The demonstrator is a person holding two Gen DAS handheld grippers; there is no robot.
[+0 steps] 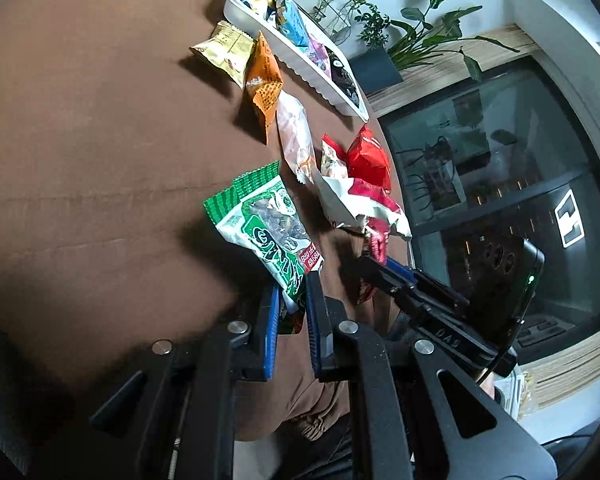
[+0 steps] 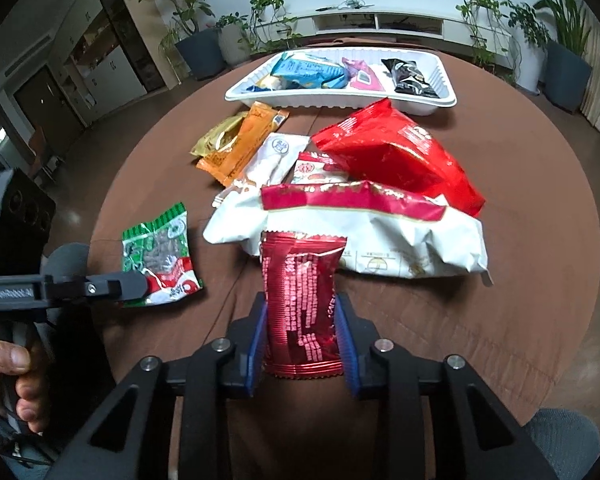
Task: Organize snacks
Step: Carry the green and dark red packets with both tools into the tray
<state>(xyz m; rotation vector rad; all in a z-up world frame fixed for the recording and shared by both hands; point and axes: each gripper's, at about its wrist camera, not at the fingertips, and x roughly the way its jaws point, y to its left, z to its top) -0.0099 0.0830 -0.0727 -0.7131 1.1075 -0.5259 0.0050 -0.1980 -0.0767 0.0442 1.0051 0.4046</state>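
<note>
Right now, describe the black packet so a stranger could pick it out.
Find the white tray at the far side of the brown round table. The black packet lies at its right end, beside a pink packet. It is the only black wrapper in the tray.

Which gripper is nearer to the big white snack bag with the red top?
Right. The right gripper, clamping a dark red foil packet, sits just before the white bag; the left gripper holds a green packet off to its left.
</note>
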